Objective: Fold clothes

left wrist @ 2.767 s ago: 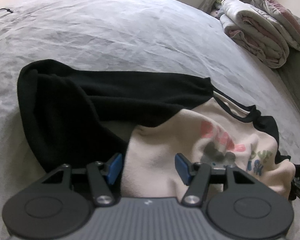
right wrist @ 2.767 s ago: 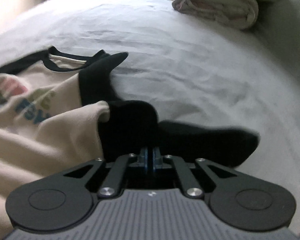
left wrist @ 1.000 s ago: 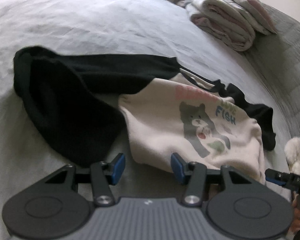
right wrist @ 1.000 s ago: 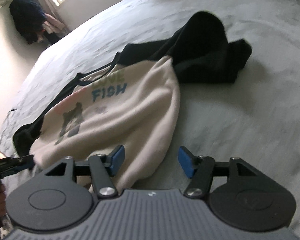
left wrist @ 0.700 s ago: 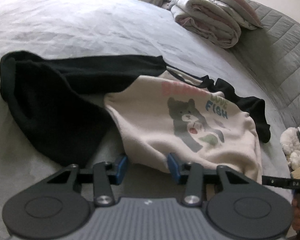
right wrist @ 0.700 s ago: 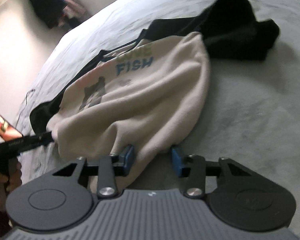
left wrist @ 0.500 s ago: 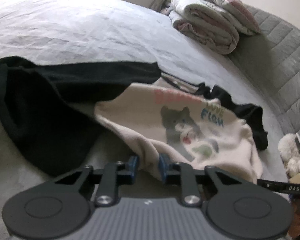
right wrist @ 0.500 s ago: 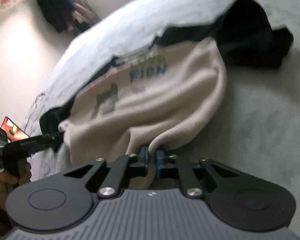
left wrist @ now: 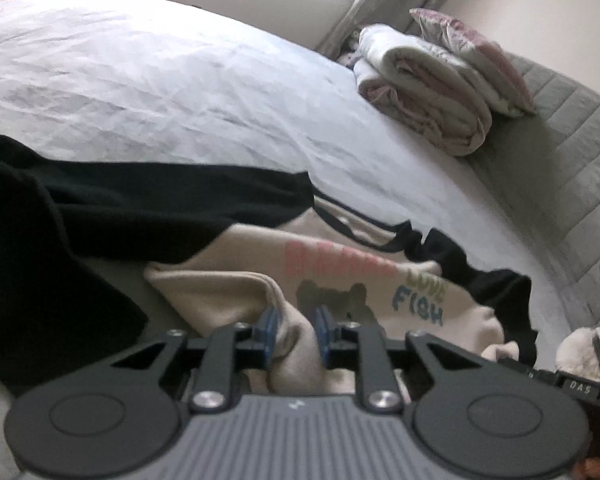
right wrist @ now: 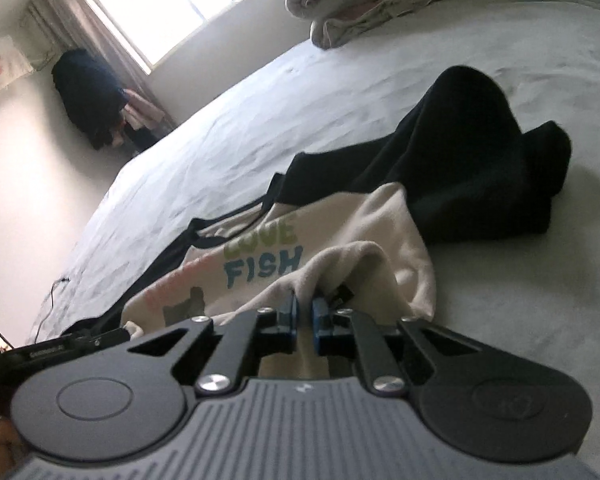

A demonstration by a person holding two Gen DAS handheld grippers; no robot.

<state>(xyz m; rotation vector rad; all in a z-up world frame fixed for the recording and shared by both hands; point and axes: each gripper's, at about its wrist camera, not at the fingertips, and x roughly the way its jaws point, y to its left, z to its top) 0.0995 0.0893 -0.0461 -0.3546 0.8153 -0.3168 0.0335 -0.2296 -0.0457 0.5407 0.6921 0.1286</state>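
Observation:
A cream sweatshirt point(left wrist: 340, 276) with black sleeves point(left wrist: 99, 208), a bear print and the word FISH lies crumpled on the grey bed sheet point(left wrist: 139, 80). My left gripper point(left wrist: 295, 332) is at its bottom hem, and a bunched fold of cream cloth sits pinched between the blue pads while the jaws are opening slightly. In the right wrist view the sweatshirt point(right wrist: 340, 232) rises in a ridge to my right gripper point(right wrist: 304, 316). Its pads stand close together on the hem, with the jaws also opening slightly. One black sleeve point(right wrist: 480, 152) is heaped to the right.
A folded pink and white blanket point(left wrist: 428, 92) and a pillow lie at the head of the bed by the grey quilted headboard point(left wrist: 572, 140). A plush toy point(left wrist: 580, 352) sits at the bed's right edge. Dark clothes point(right wrist: 87, 96) hang below the window point(right wrist: 171, 4).
Both grippers went from wide open at the hem to closed on it. The cream cloth is now bunched between the pads and raised off the sheet, and both views have tilted upward.

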